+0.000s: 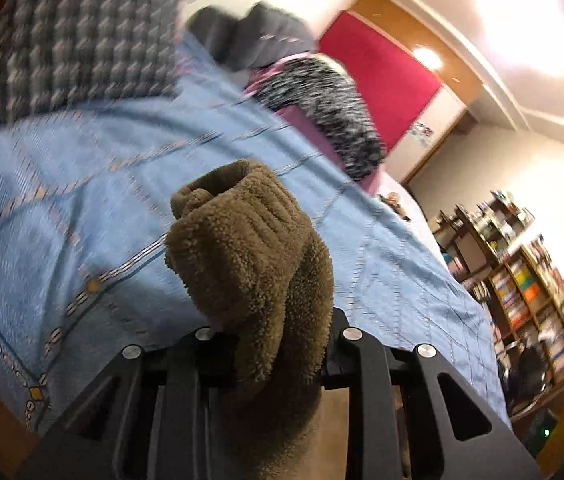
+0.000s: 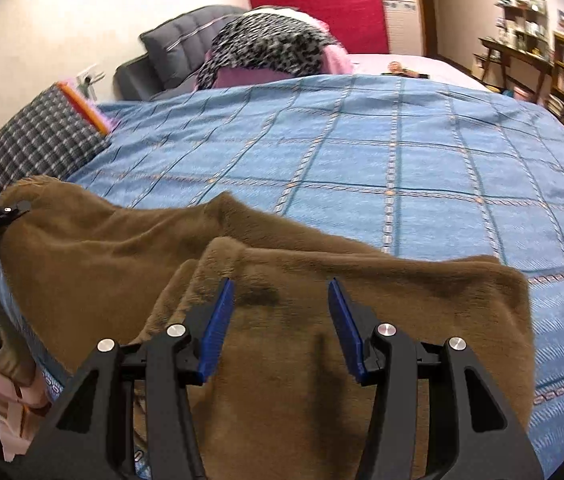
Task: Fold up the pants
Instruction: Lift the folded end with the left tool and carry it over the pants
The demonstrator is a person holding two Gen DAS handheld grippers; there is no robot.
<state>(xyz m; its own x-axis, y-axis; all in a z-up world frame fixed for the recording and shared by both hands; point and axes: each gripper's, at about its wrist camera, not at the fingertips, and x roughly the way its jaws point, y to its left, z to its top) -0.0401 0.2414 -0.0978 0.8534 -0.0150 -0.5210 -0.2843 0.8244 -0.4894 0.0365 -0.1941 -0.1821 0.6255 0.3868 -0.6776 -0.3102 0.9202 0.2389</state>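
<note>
Left gripper (image 1: 278, 344) is clamped on a bunched end of the brown pants (image 2: 282, 320), lifted over the blue bedspread (image 2: 401, 168). Pants lie spread on the near edge of the bed, left end raised. Right gripper (image 2: 281, 320) hovers over them, jaws wide apart, holding nothing. Checked pillow (image 2: 38, 136) far left.

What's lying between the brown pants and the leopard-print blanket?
Only bare blue bedspread separates the brown pants from the leopard-print blanket, per the right wrist view.

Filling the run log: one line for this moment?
left gripper: shut on brown pants | right gripper: open above pants | blue bedspread
</note>
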